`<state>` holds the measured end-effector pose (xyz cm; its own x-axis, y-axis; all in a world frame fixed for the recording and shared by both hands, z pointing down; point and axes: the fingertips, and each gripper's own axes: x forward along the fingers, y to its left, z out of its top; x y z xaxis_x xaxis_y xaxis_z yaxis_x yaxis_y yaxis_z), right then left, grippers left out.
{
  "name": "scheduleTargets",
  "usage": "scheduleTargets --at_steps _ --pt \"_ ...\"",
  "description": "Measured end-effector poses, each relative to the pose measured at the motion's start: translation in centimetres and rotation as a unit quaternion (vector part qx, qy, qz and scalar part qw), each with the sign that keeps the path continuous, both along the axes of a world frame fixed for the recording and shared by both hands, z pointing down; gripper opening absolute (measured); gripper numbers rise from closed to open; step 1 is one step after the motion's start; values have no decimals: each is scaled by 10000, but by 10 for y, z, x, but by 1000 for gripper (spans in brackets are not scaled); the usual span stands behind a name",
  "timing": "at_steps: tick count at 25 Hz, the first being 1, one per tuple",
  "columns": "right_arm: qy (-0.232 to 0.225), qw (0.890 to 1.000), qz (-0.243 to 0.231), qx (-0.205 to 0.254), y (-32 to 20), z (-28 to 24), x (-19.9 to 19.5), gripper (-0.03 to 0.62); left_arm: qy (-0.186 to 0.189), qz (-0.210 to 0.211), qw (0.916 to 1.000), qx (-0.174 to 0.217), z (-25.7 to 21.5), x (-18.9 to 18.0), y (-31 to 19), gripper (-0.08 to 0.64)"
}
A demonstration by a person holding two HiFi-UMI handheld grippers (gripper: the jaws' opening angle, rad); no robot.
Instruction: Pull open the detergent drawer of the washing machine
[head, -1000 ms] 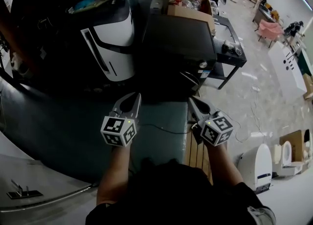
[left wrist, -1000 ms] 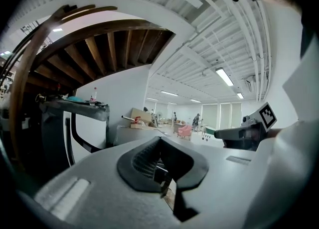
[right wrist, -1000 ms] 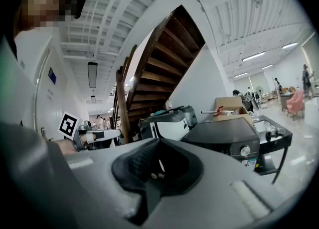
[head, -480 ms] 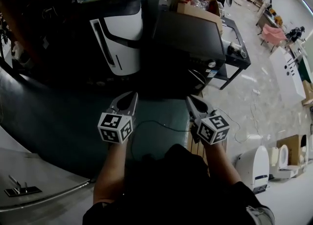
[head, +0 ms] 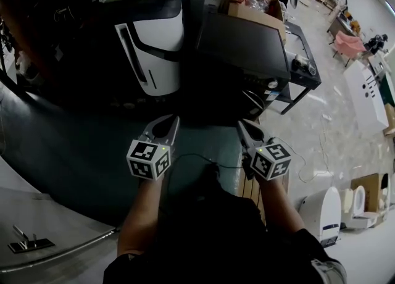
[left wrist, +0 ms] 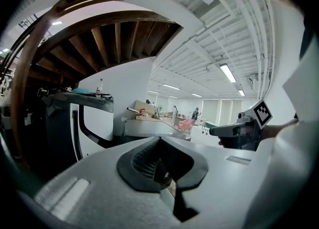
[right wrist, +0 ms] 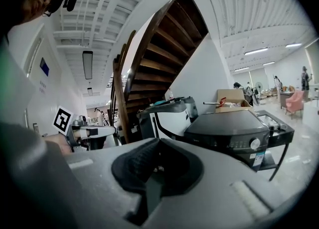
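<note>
Well short of washing machine (head: pixel 244 48), L gripper (head: pixel 172 120) & R gripper (head: pixel 241 124) side by side, fingers closed, empty

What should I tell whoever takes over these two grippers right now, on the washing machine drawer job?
Left claw: shut, empty, held in the air short of the machine.
Right claw: shut, empty, also in the air, touching nothing.
Washing machine: the dark one ahead, beside the white and black appliance. Its knob marks the front panel; the detergent drawer is too dark to pick out there.
Done: nothing yet; neither claw is at the machine.
Left: find the drawer on the front panel, open a claw, grip the drawer front and pull it out.
</note>
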<state>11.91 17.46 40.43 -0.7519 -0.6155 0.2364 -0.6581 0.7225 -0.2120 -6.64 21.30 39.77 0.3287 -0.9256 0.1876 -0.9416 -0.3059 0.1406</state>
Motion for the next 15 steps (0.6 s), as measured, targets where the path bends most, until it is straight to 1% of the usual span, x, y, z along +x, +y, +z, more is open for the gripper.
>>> scheduleTargets --at_steps 7,15 --pt "-39 9998 -35 -211 -57 15 0 2 8 51 9998 -192 10 2 -60 9" --pt "-87 9987 -43 -501 -149 29 9 2 -9 82 9994 -332 13 9 -158 9"
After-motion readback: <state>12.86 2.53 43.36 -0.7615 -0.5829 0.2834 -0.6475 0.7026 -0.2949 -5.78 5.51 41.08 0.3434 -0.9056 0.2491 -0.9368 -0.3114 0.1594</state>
